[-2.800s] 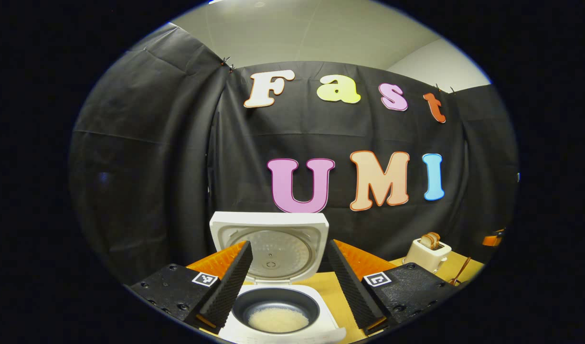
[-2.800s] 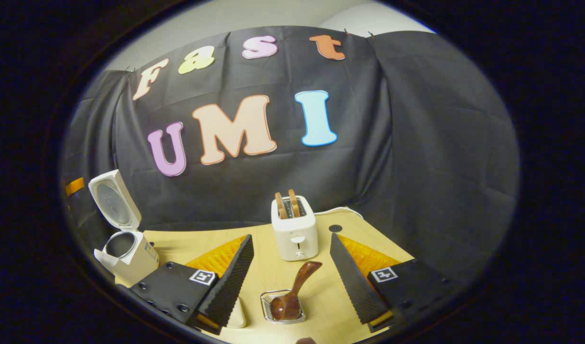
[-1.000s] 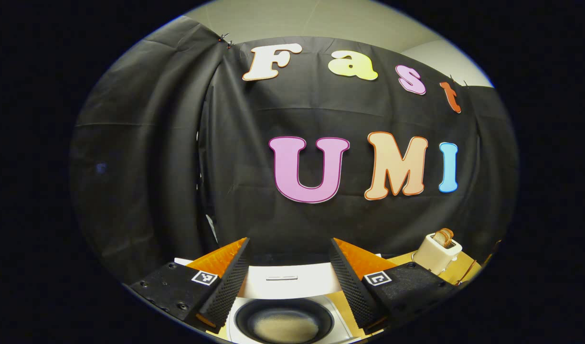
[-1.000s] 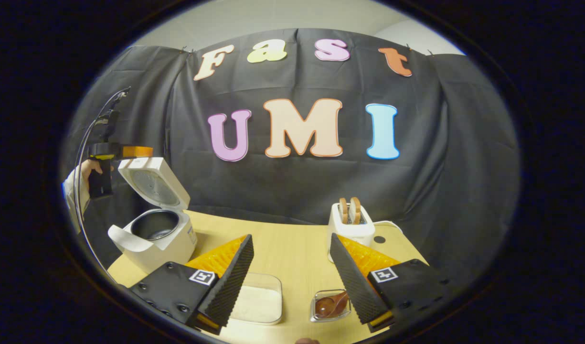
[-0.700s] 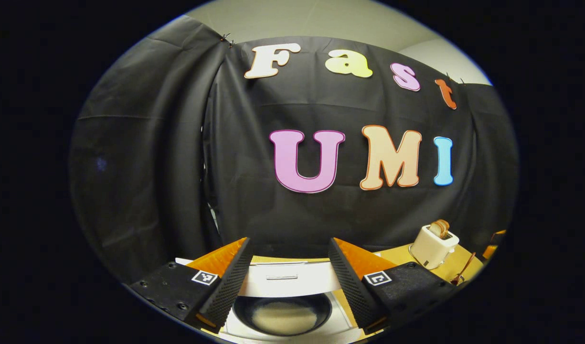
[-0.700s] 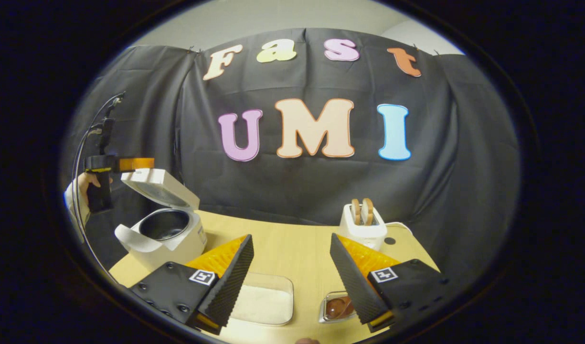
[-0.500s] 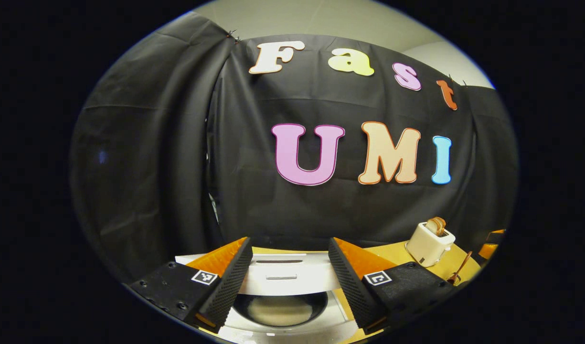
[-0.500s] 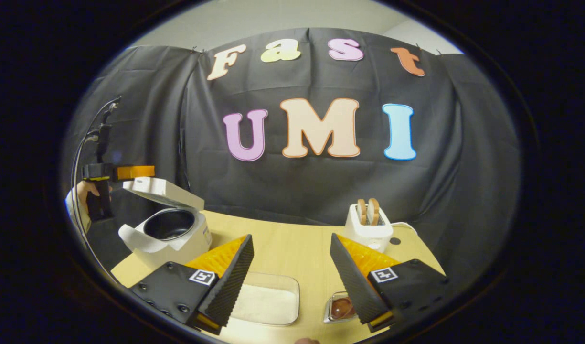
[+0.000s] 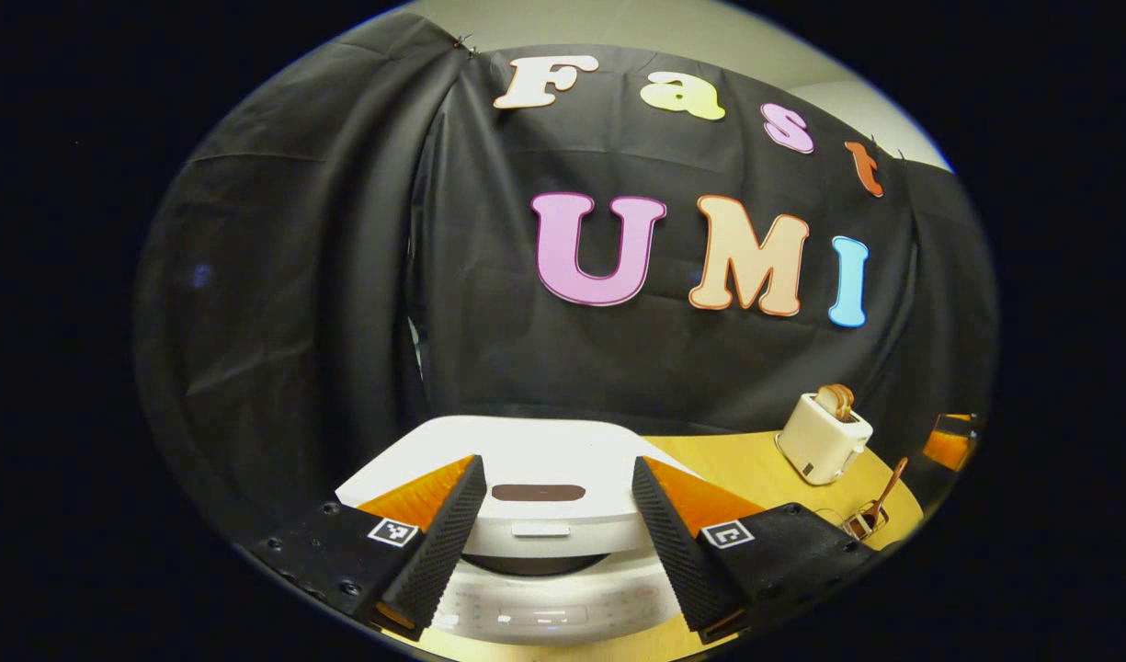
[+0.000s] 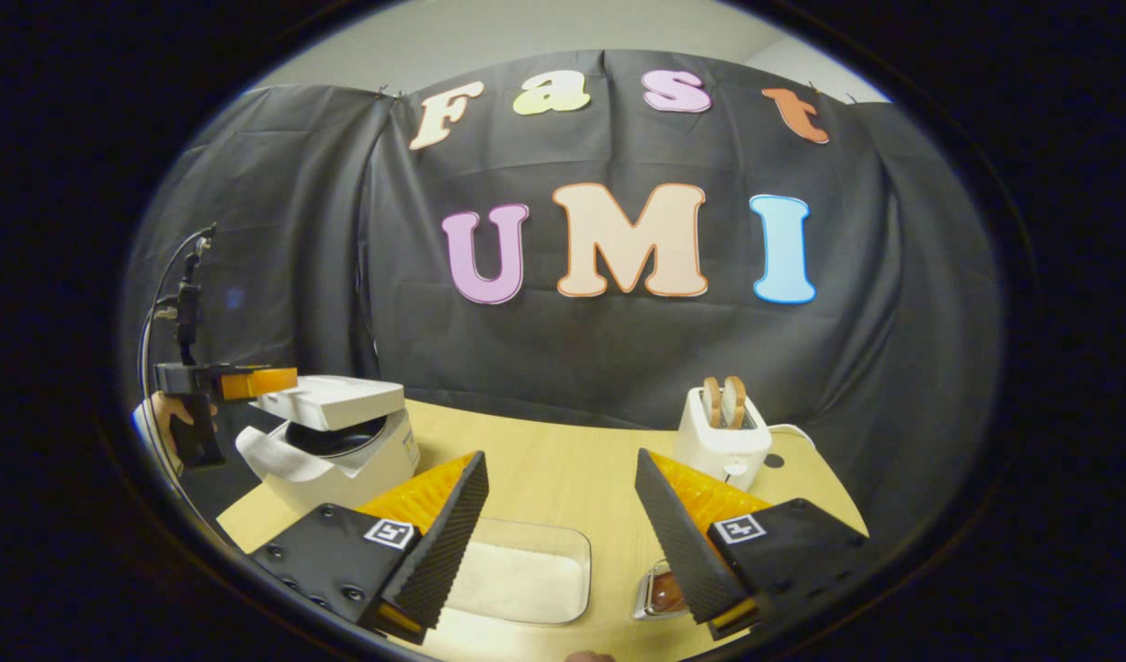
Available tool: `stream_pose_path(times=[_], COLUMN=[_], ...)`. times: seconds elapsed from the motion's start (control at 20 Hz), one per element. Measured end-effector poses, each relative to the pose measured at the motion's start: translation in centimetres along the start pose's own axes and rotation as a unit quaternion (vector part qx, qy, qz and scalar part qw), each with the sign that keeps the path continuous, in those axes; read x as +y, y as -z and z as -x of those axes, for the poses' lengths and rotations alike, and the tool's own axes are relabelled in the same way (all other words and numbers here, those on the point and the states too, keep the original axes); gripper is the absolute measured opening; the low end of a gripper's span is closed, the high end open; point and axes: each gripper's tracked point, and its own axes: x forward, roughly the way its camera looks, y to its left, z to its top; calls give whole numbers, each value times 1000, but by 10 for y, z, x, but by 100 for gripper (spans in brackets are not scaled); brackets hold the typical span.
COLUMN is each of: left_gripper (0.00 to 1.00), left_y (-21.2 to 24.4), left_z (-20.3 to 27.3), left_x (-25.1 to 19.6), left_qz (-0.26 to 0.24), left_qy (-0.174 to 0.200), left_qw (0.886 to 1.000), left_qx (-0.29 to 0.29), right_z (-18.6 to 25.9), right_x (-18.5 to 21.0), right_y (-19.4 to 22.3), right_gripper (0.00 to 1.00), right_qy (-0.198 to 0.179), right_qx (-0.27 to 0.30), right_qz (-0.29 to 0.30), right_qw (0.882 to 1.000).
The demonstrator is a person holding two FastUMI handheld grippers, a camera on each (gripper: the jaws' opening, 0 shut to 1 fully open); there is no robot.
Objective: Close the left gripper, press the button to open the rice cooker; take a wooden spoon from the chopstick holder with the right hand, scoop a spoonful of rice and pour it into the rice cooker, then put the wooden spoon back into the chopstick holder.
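One white rice cooker (image 9: 544, 552) at the left end of the wooden table (image 10: 563, 487), lid (image 9: 526, 460) lowered almost flat with a dark gap left above the body. Front panel facing the left gripper (image 9: 553, 542), whose jaws stand wide to either side of the lid's front edge, holding nothing; whether the fingers touch the lid, cannot tell. From the right gripper view, same cooker (image 10: 342, 455) seen side-on, lid (image 10: 328, 402) tilted a little, hinge toward the cloth wall. Left gripper (image 10: 259, 382) just above the lid's front edge, gripped by a hand (image 10: 172, 414).

One wooden spoon (image 9: 884, 492), standing in the chopstick holder (image 9: 861, 524) at the right end of the table, long axis leaning, handle up and to the right, bowl down. In the right gripper view, holder (image 10: 659, 593) partly behind the right finger, brown spoon bowl inside.

Right gripper (image 10: 563, 542) with jaws wide, empty, hanging over the table. One clear container of rice (image 10: 521, 575) between its fingers, flat on the table, well apart from the cooker. One white toaster (image 10: 723, 437) with two slices of toast (image 10: 723, 391) upright in its slots, near the wall.
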Motion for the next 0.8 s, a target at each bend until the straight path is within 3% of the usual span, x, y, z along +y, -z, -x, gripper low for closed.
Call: stream_pose_path(times=[0.55, 0.7, 0.8], left_gripper=[94, 95, 95], left_y=[70, 76, 64], left_z=[-8, -8, -8], left_x=[9, 9, 10], left_qz=[7, -40, -29], left_qy=[-18, -33, -30], left_qw=[998, 996, 998], left_qx=[66, 68, 51], right_z=[5, 6, 5], right_x=[8, 8, 11], right_y=[4, 6, 8], right_gripper=[99, 99, 99], right_qy=[-7, -6, -9], right_qx=[5, 5, 7], right_qz=[12, 12, 7], right_qw=[1000, 1000, 1000])
